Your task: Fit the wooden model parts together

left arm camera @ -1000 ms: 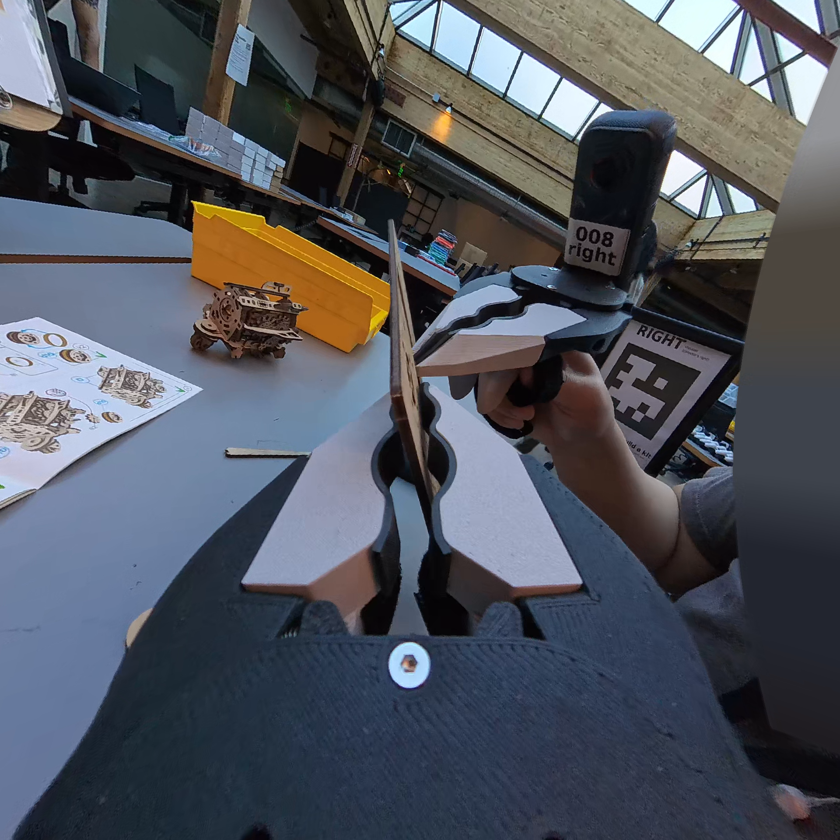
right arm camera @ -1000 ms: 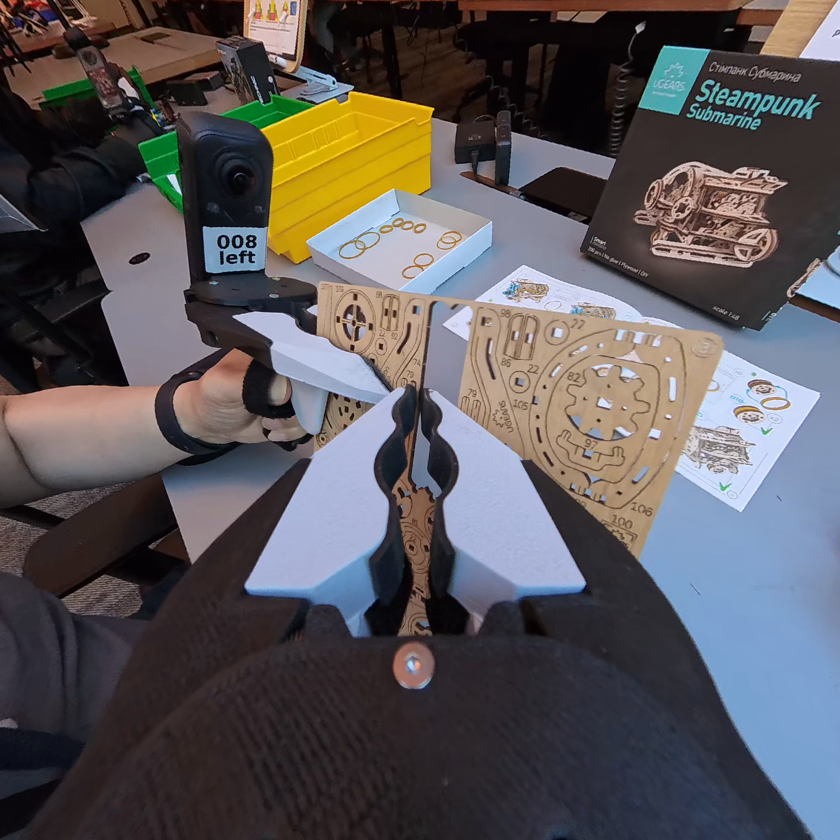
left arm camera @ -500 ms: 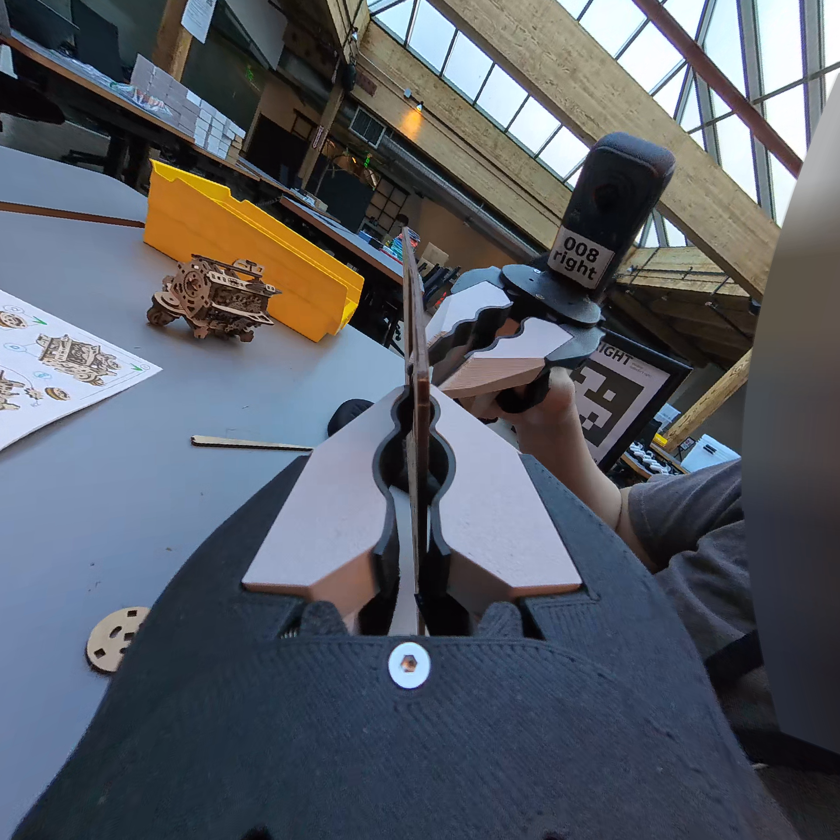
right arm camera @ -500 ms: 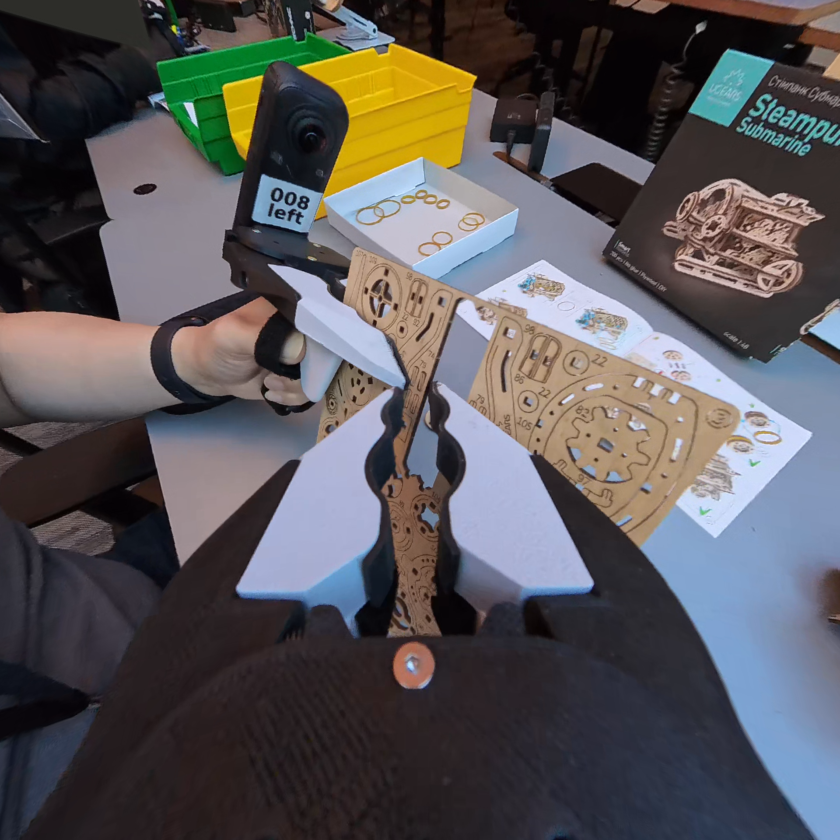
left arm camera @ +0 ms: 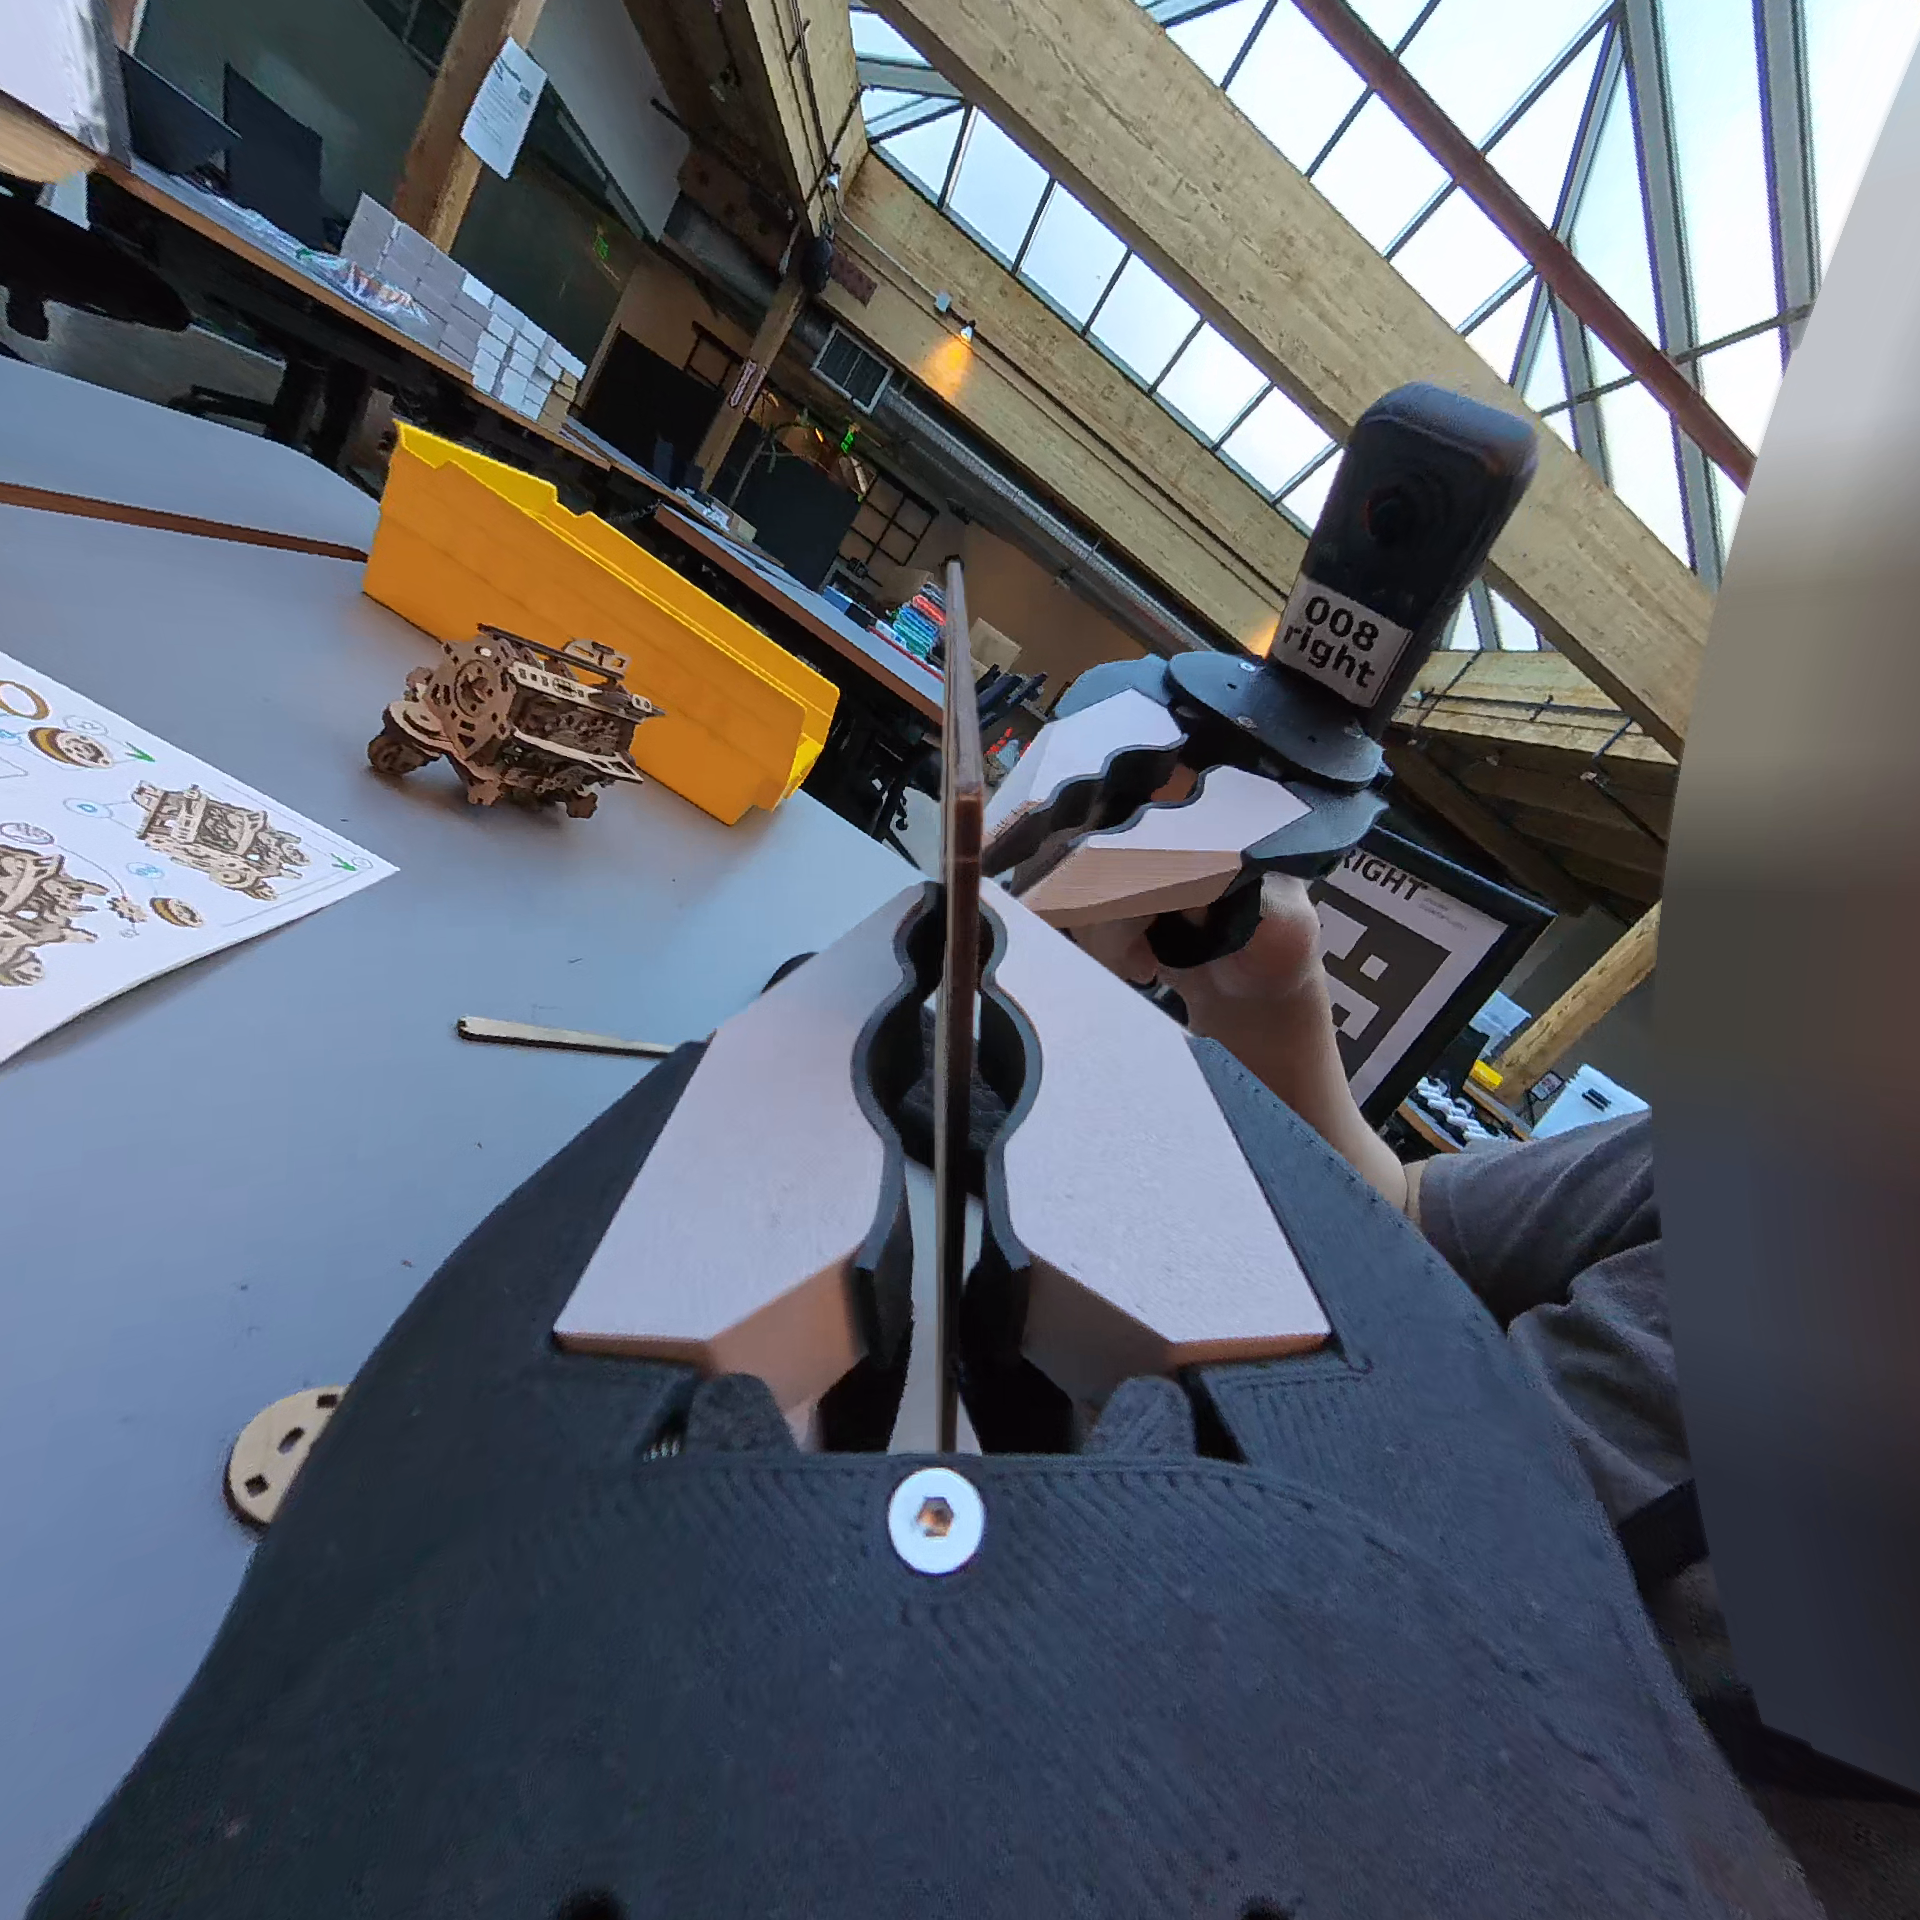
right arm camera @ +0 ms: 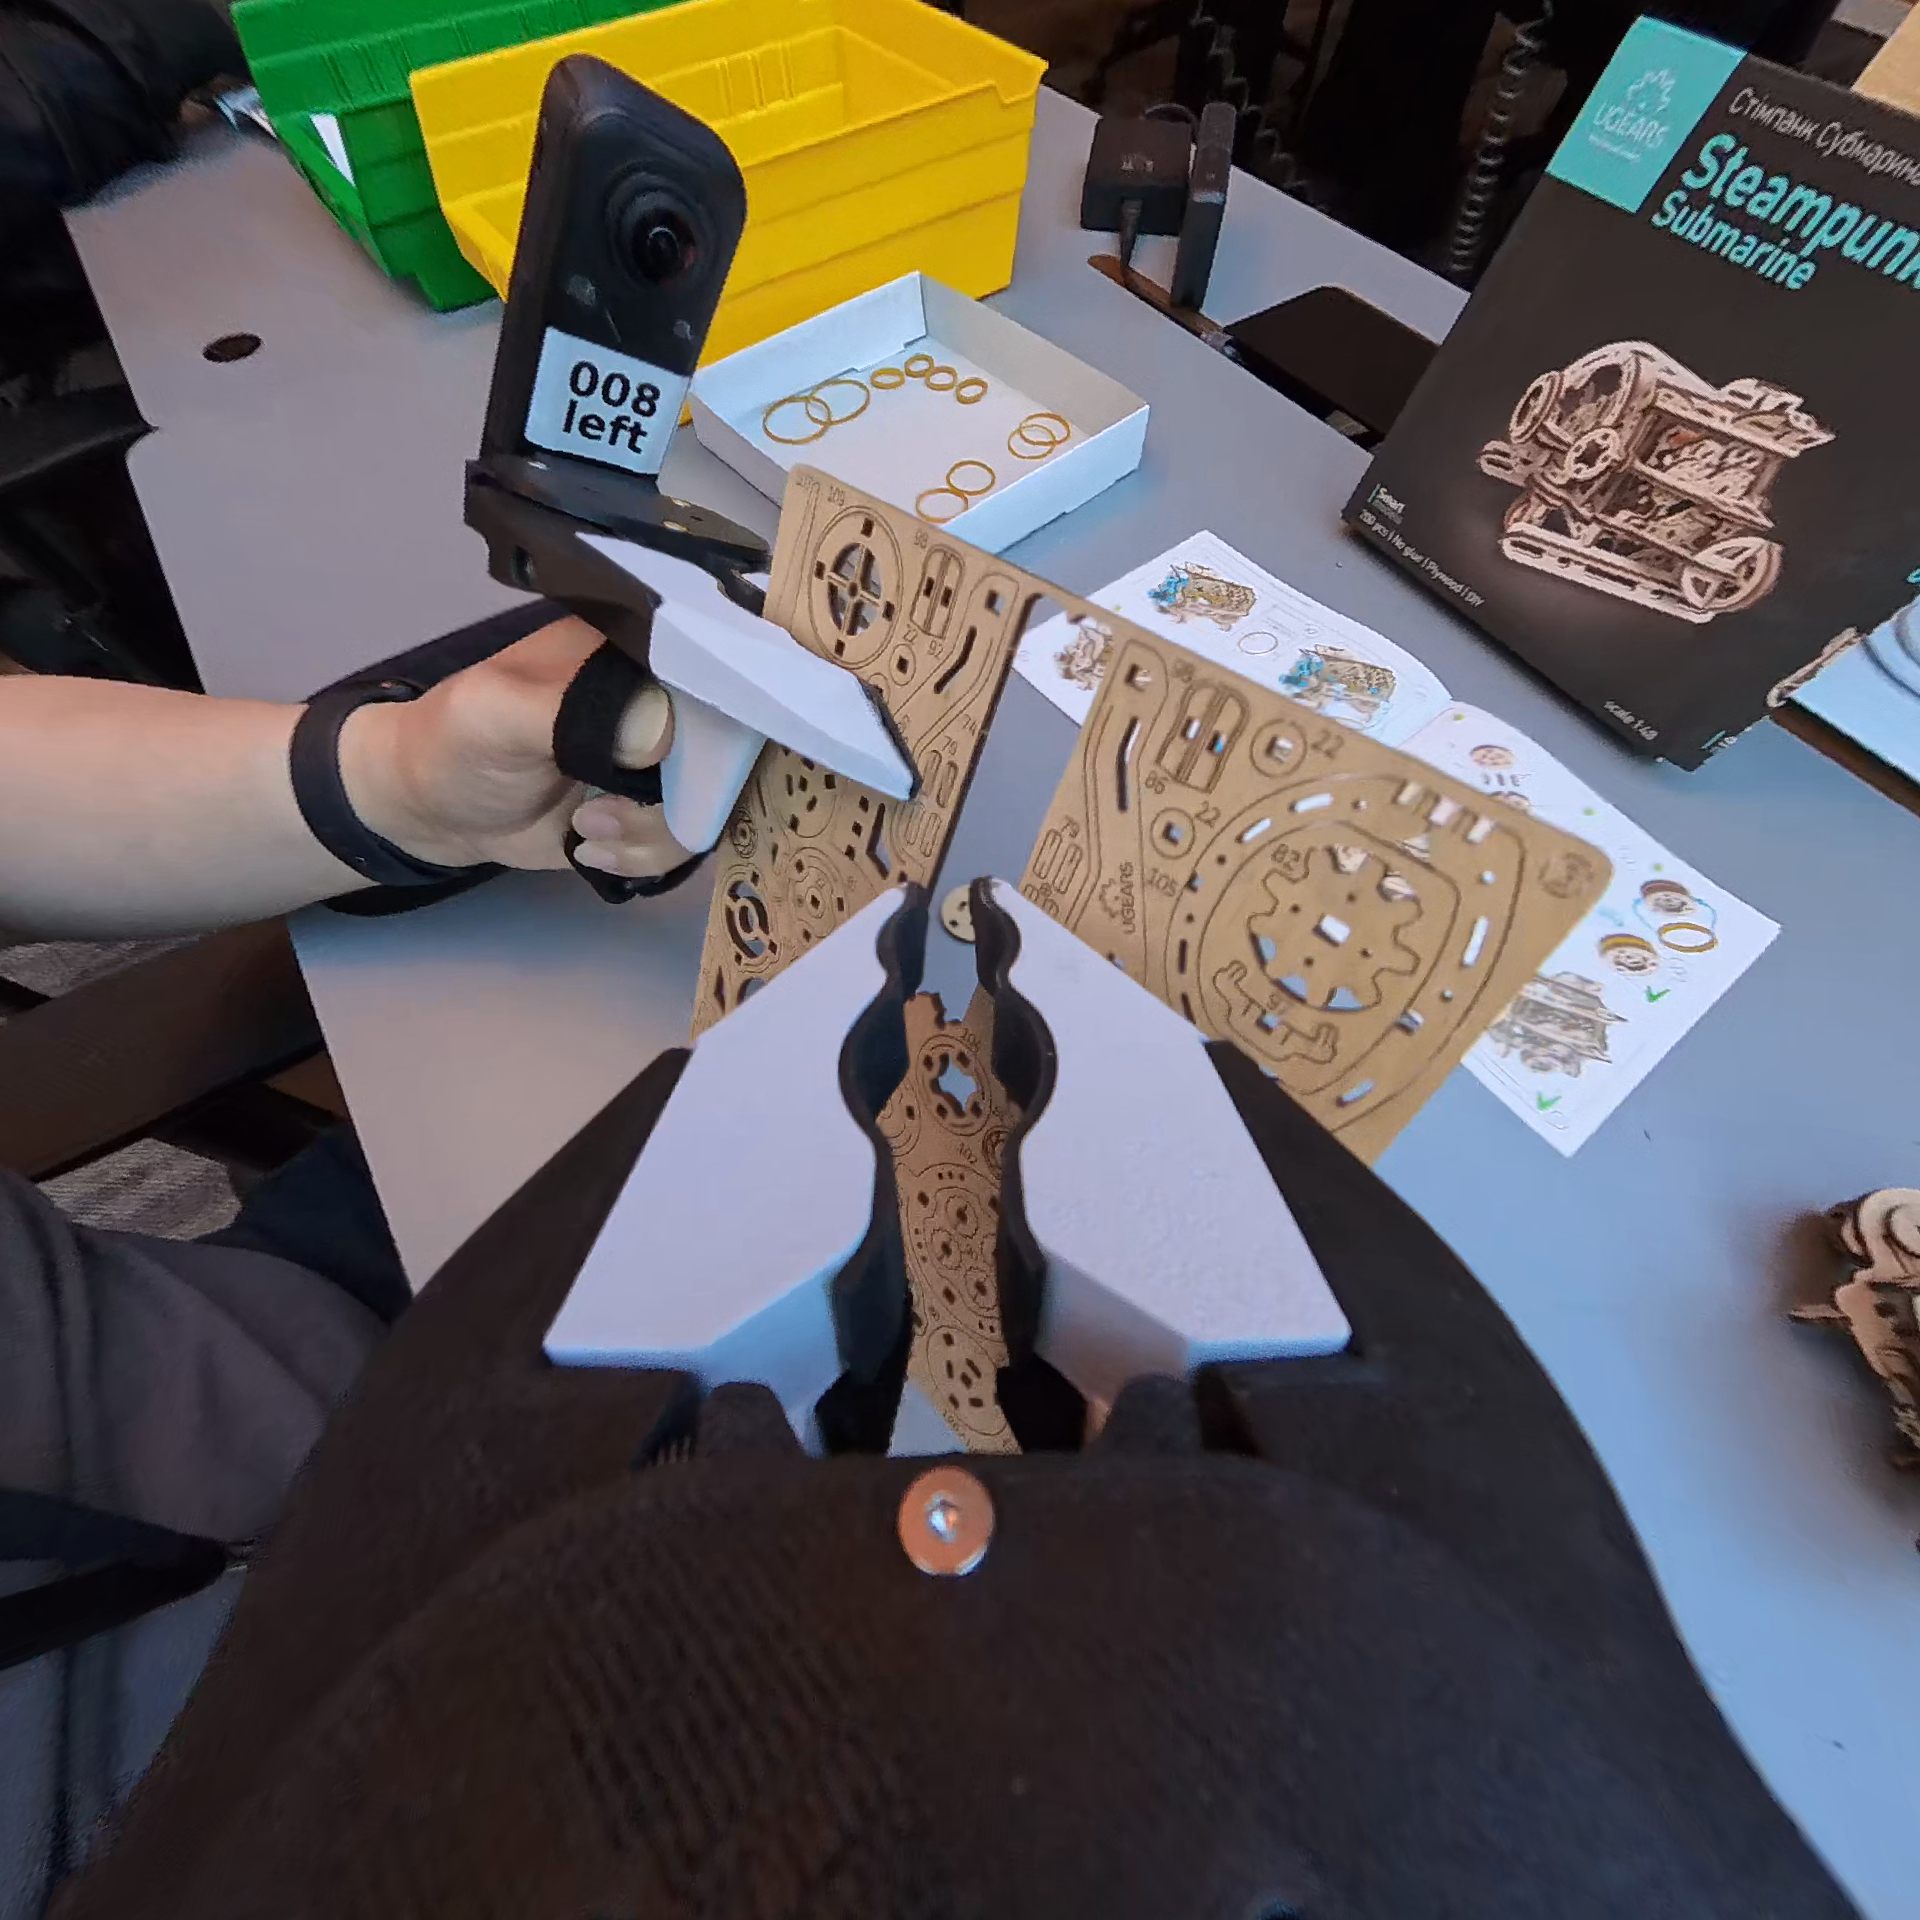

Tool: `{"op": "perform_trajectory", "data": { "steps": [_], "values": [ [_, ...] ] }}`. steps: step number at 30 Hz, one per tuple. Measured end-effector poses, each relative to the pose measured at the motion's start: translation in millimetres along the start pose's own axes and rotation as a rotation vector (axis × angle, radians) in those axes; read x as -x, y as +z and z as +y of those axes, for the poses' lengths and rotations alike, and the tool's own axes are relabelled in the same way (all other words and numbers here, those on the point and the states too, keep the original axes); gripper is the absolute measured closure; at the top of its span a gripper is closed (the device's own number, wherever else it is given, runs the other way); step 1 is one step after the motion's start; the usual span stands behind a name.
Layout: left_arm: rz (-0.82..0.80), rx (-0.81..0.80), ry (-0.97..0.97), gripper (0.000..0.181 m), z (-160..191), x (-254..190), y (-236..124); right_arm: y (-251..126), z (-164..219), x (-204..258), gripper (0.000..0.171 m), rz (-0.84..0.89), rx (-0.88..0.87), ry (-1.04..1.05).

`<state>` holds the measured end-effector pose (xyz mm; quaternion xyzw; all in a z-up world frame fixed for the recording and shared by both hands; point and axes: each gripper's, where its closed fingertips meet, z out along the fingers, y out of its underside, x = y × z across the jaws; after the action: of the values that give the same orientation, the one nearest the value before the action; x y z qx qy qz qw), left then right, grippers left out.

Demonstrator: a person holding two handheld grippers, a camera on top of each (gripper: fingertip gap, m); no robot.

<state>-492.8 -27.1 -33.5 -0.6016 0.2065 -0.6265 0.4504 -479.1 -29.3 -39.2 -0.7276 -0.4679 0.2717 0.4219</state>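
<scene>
**Wooden sheet clamped by left gripper, right gripper parted**

Laser-cut wooden parts sheet held up on edge above the grey counter, tilted, seen edge-on from the left wrist view. Clamped near its left end by the left gripper, fingers closed on the sheet. Right gripper just in front of the sheet's lower edge, fingers slightly parted, nothing clearly pinched; sheet surface visible through the gap. Small wooden disc flat on the counter below. Instruction sheet behind the wooden sheet. Partly built wooden model farther off, beside a yellow bin. White tray with rubber bands near the bins. Dark kit box upright at right.
</scene>
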Motion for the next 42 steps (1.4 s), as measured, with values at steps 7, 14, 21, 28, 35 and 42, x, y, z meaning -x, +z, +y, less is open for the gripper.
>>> {"op": "perform_trajectory", "data": {
  "steps": [7,14,21,28,35,42],
  "values": [
    [-0.024,0.007,0.022,0.181,3,2,2,10,0,2,0.160,0.030,-0.037,0.047],
    [-0.040,0.005,0.025,0.181,2,3,1,17,-1,1,0.164,0.035,-0.074,0.094],
    [-0.058,-0.004,0.027,0.181,3,5,1,18,-1,-2,0.166,0.018,-0.108,0.163],
    [-0.057,-0.010,0.031,0.180,4,2,2,16,-2,0,0.167,-0.040,-0.138,0.251],
    [-0.060,-0.019,0.004,0.180,4,3,3,16,-1,-1,0.167,-0.009,-0.103,0.226],
    [-0.066,-0.048,-0.018,0.180,1,3,1,18,-4,-1,0.167,0.097,-0.156,0.155]
  ]
}}
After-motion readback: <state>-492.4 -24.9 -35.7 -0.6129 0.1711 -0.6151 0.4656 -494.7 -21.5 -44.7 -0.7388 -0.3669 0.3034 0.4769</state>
